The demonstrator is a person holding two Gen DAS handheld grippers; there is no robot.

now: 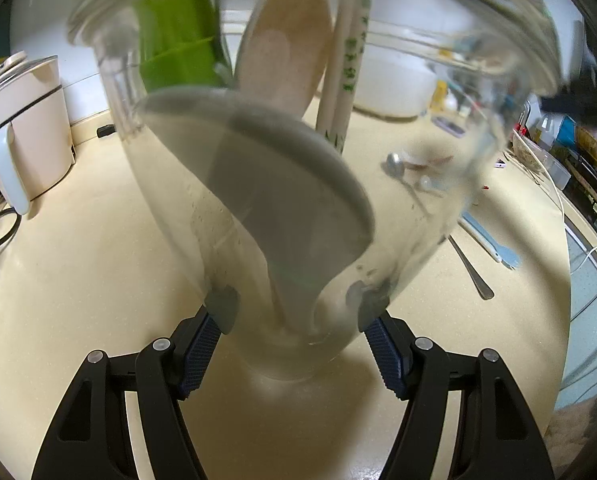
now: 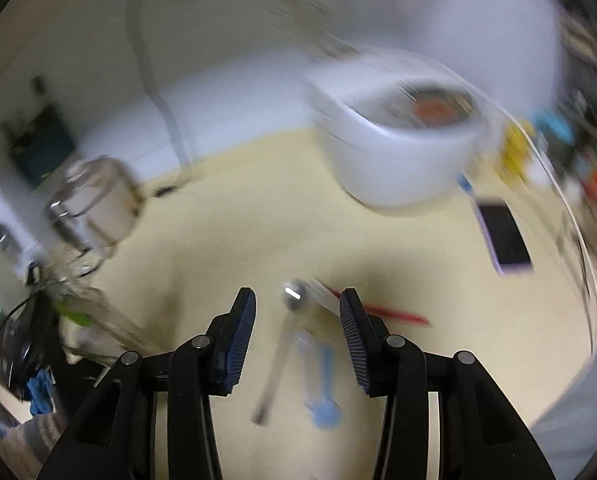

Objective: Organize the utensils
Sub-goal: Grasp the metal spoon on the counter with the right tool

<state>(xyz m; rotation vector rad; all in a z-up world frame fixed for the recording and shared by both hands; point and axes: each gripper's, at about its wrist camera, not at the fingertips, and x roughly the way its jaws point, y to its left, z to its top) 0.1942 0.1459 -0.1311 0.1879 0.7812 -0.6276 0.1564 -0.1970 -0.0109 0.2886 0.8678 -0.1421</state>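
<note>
Over on the left, the left hand-held gripper [image 1: 298, 320] has its two pads pressed against the base of the glass jar [image 1: 290, 184], gripping it and tipping it away from the camera. Inside the jar sit a grey spoon [image 1: 290, 192], a beige spoon [image 1: 286, 52], a pair of pale chopsticks [image 1: 348, 60] and something green [image 1: 178, 40], so part of the sorting looks done.

Through the glass, to the right, more utensils lie loose on the cream table [image 1: 78, 260].

Now the right side: the right hand-held gripper [image 2: 296, 316] hangs over the table with its jaws wide apart and nothing between them. Just beyond its fingertips lie a metal spoon [image 2: 286, 328], a blue utensil [image 2: 322, 384] and a red stick [image 2: 390, 314], all blurred.

The step in hand looks like collecting the next piece, most likely the metal spoon. That calls for dropping lower, straddling the thin handle, closing gently, then carrying it left to the jar's mouth.
</note>
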